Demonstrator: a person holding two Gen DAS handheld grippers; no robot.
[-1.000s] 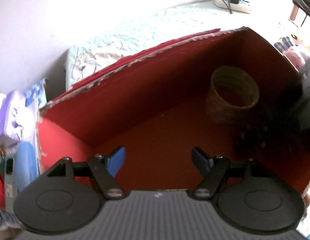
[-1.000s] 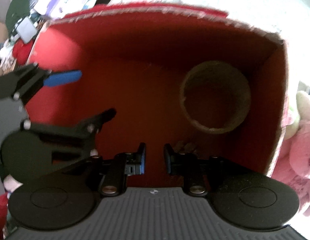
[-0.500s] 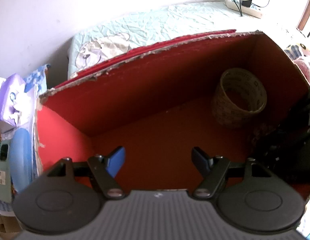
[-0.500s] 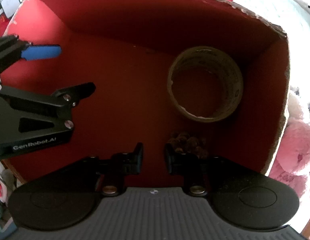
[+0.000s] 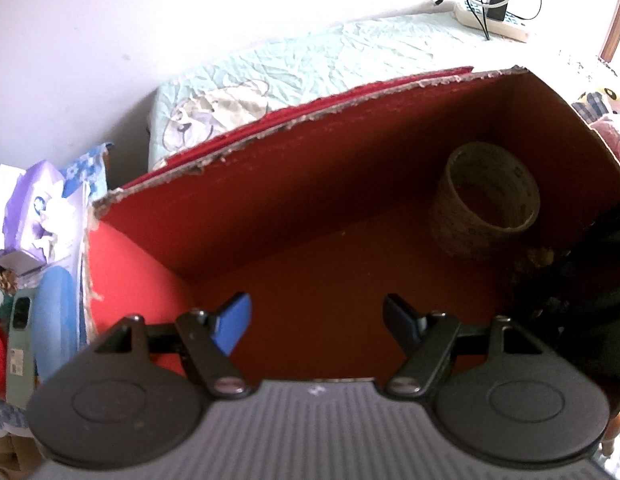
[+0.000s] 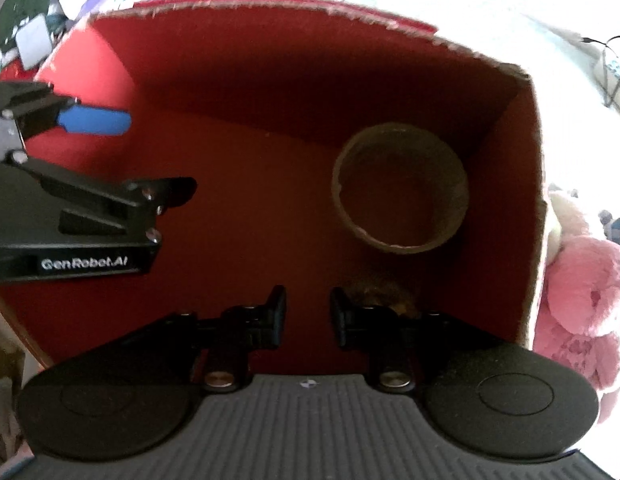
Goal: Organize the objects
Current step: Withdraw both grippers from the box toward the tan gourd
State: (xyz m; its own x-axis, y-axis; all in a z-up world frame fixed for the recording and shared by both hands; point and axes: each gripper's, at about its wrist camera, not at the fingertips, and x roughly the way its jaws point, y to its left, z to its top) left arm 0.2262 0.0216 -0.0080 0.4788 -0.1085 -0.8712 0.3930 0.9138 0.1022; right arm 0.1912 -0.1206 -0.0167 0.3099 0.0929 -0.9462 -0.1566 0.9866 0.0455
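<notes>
Both over the box (image 6: 526, 208): left hand-held gripper (image 5: 316, 318) wide, right hand-held gripper (image 6: 307, 304) narrow and empty; crowding could knock the tape roll (image 6: 402, 200).

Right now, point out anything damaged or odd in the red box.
The box's back rim is torn and ragged, with pale cardboard showing. A small brown crumbly clump lies on the floor beside the tape roll; what it is cannot be told.

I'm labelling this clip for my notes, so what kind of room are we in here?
Most likely a bedroom. A bed with a pale green quilted cover sits behind the red box, a pink plush toy lies beside the box, and a power strip rests on the bed.
</notes>
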